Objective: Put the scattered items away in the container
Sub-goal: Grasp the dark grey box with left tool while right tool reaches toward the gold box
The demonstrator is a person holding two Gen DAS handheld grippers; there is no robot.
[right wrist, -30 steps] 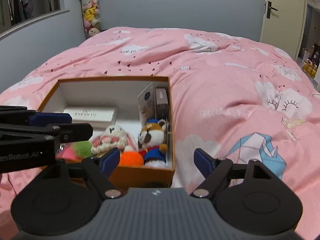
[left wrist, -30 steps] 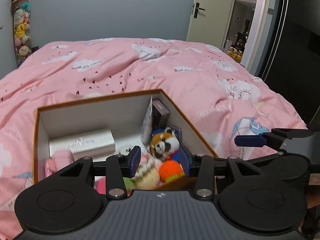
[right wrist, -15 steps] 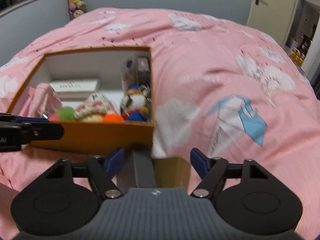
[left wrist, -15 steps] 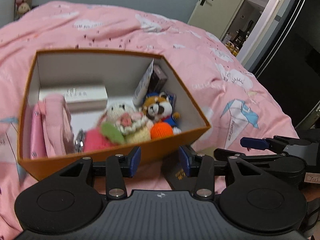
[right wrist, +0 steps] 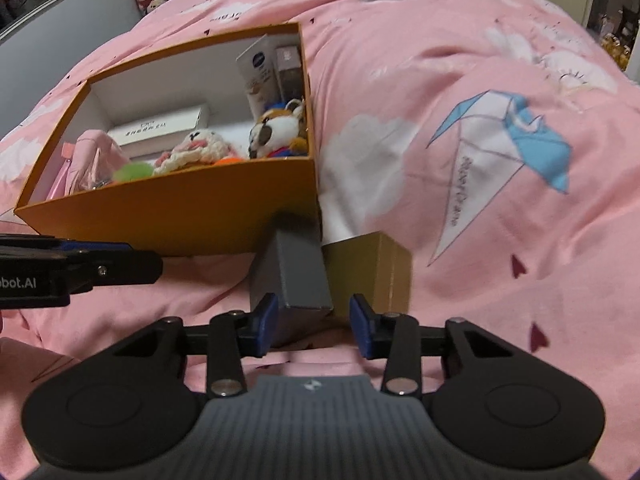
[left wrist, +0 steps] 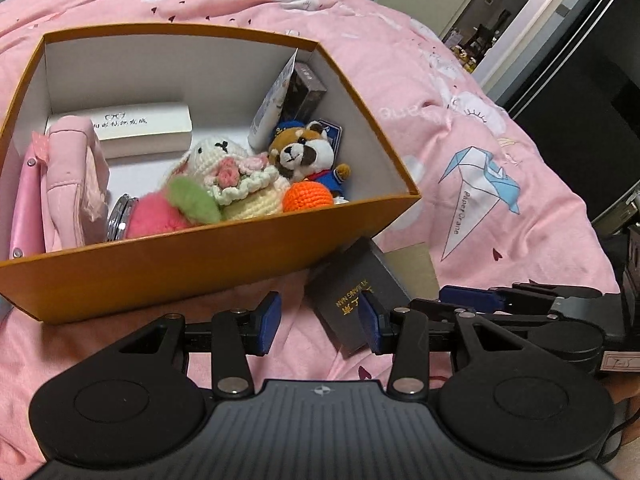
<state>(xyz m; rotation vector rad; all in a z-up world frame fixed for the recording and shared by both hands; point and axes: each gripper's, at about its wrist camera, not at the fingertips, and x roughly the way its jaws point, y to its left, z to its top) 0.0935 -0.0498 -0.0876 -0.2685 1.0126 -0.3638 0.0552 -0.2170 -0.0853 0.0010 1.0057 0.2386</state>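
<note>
1. Pink bedding (right wrist: 460,80) with cloud and crane prints fills both views, and I judge most of the tidying done
2. Nearest, lower centre of the right wrist view, my right gripper (right wrist: 313,326) is spread wide, empty, around the near end of the dark grey box (right wrist: 290,276)
3. Just beside it lies a tan box (right wrist: 372,276); both wait outside
4. My left gripper (left wrist: 319,322) is released too
5. Further up, the orange container (left wrist: 192,256) already holds plush toys (left wrist: 304,156), a pink pouch (left wrist: 68,176) and cartons
</note>
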